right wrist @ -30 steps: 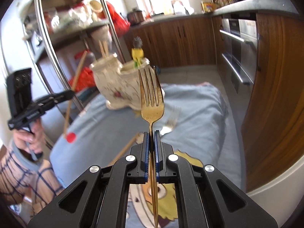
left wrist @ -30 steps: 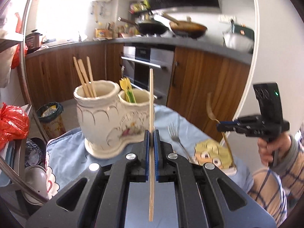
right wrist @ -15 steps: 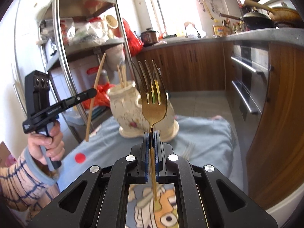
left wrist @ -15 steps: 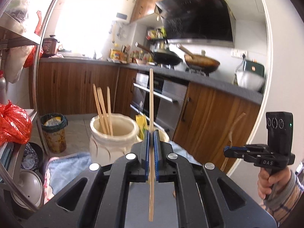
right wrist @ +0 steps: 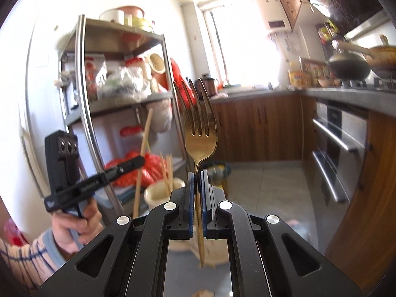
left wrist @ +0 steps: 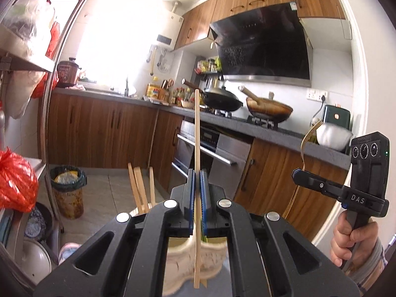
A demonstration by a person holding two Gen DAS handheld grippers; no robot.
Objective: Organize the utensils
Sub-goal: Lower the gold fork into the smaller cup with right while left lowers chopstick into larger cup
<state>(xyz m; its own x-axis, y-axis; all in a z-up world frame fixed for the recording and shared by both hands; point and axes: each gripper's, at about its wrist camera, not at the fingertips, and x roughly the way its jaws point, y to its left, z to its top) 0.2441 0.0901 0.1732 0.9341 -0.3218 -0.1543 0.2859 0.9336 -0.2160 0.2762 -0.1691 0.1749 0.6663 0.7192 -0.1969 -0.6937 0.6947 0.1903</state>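
- Left gripper (left wrist: 197,198): blue pads clamped tight on 1 wooden chopstick (left wrist: 197,133), held upright, lower end hanging below the jaws.
- Right gripper (right wrist: 197,198): clamped on the handle of a gold fork (right wrist: 199,128), 4 tines up, handle tip hanging below.
- Just under and ahead of both grippers: cream ceramic holder (left wrist: 195,257), with 2 compartments as far as can be judged; its rim mostly hidden behind the gripper bodies.
- Left compartment already carrying 3 chopsticks (left wrist: 141,188), leaning slightly left.
- Step in hand, as judged: carrying both utensils over the holder for dropping in.
- To do it well: centre the chopstick's lower end over the compartment with the other chopsticks, the fork's handle over the other one.
- Lower each until the tip is inside the rim before parting the jaws; keep both near upright.
- Risk: mouths hidden from both cameras, so a tip may catch the rim or the standing chopsticks.
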